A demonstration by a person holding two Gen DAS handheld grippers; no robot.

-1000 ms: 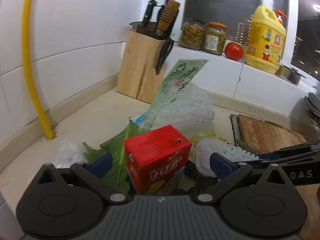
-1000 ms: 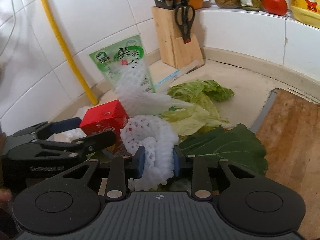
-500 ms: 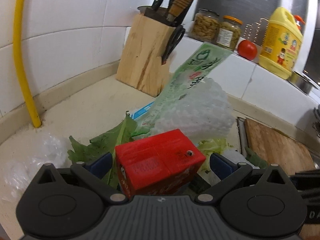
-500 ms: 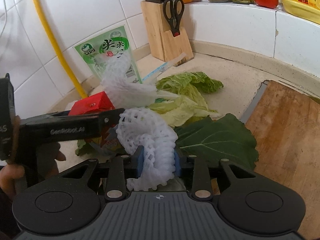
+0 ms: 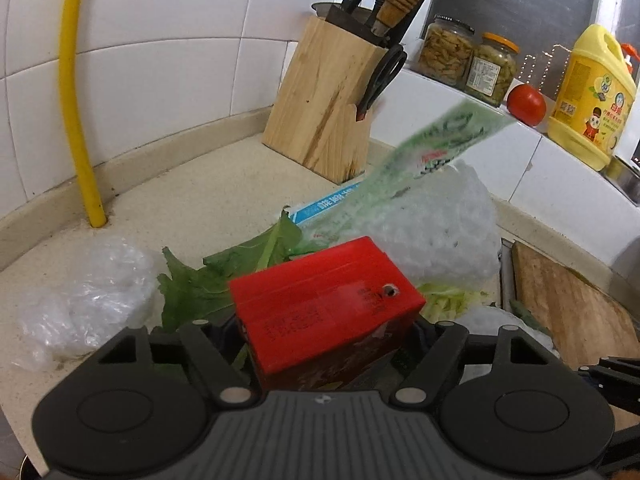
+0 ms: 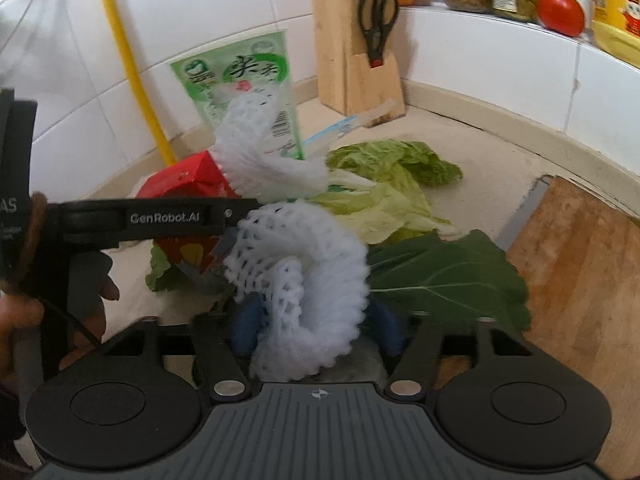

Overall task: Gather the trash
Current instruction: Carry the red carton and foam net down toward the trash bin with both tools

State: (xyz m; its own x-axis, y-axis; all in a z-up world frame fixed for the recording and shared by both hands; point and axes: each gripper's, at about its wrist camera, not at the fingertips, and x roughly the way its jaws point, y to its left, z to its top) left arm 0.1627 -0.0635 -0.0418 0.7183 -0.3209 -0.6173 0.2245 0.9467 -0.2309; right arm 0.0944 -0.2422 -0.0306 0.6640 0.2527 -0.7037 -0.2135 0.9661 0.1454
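My left gripper (image 5: pixel 326 344) is shut on a red drink carton (image 5: pixel 320 304), its fingers hidden beside the box. The carton also shows in the right wrist view (image 6: pixel 184 184), behind the left gripper's arm. My right gripper (image 6: pixel 316 324) is shut on a white foam fruit net (image 6: pixel 308 264). A second foam net (image 5: pixel 436 228) and a green snack bag (image 5: pixel 432 144) rise from the pile behind the carton. Green and pale vegetable leaves (image 6: pixel 400 200) lie on the counter. A crumpled clear plastic bag (image 5: pixel 88 296) lies left of the carton.
A wooden knife block (image 5: pixel 324 120) with scissors stands in the corner. A yellow pipe (image 5: pixel 74 92) runs down the tiled wall. Jars (image 5: pixel 468 60), a tomato (image 5: pixel 526 104) and a yellow detergent bottle (image 5: pixel 592 96) sit on the ledge. A wooden cutting board (image 6: pixel 580 264) lies right.
My left gripper closed from wide open onto the red carton, which tipped toward the camera. My right gripper kept its hold on the foam net and shifted slightly.
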